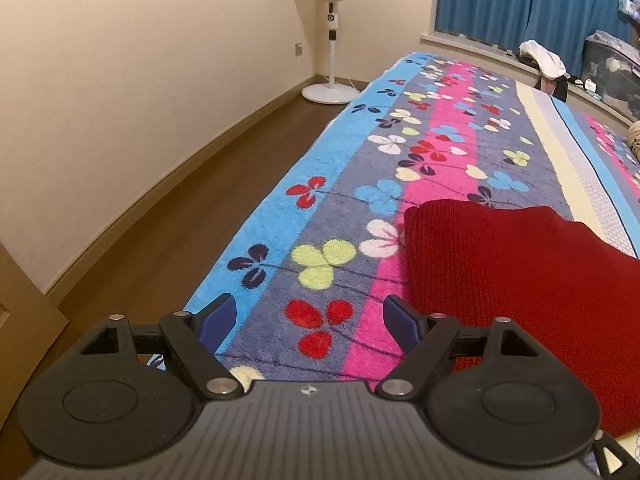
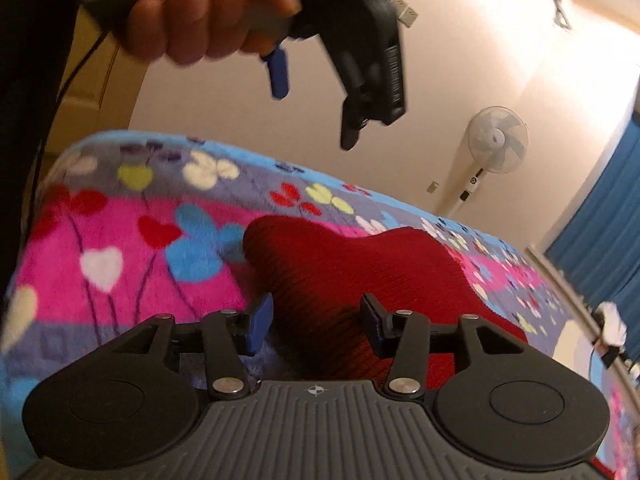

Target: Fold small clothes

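Observation:
A dark red knitted garment (image 1: 516,280) lies flat on the flowered bed blanket (image 1: 320,208). My left gripper (image 1: 308,320) is open and empty, above the blanket just left of the garment's near left edge. In the right wrist view the garment (image 2: 352,276) lies straight ahead. My right gripper (image 2: 316,320) is open and empty, low over the garment's near edge. The left gripper (image 2: 316,112) also shows there, held by a hand in the air above the blanket, jaws apart.
The bed's left edge drops to a wooden floor (image 1: 168,232) beside a cream wall. A white standing fan (image 1: 332,32) stands in the far corner. Blue curtains (image 1: 532,0) and clutter on a sill lie beyond the bed's far end.

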Demonstrator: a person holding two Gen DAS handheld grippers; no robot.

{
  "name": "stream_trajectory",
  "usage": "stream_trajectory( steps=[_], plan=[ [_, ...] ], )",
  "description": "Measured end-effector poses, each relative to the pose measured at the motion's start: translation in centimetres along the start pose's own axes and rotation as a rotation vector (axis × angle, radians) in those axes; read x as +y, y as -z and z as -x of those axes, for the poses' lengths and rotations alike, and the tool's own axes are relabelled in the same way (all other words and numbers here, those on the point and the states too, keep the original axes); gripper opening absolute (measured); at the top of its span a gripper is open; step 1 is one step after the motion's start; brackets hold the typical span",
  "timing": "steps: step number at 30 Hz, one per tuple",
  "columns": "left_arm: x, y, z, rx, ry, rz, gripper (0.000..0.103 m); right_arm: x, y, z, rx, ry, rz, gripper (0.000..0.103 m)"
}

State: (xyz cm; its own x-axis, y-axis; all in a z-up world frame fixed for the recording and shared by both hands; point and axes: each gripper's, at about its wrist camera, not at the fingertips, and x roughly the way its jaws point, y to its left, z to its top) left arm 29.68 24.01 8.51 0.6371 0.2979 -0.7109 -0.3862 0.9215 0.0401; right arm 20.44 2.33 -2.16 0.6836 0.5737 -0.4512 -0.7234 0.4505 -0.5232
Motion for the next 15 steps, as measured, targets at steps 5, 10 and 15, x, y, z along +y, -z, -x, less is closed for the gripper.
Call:
stream_trajectory(
  steps=[5,10,15],
  plan=[
    [-0.4,0.0,-0.1,0.003,0.006,-0.010,0.085,0.8,0.4,-1.6,0.031,0.049,0.045,0.051],
    [-0.5,0.0,-0.2,0.007,0.007,-0.011,0.085,1.7,0.3,-2.2,0.016,0.081,0.113,0.051],
    [-0.5,0.1,-0.2,0.009,0.007,-0.007,0.085,1.5,0.2,-2.4,0.016,0.069,0.119,0.047]
  ],
)
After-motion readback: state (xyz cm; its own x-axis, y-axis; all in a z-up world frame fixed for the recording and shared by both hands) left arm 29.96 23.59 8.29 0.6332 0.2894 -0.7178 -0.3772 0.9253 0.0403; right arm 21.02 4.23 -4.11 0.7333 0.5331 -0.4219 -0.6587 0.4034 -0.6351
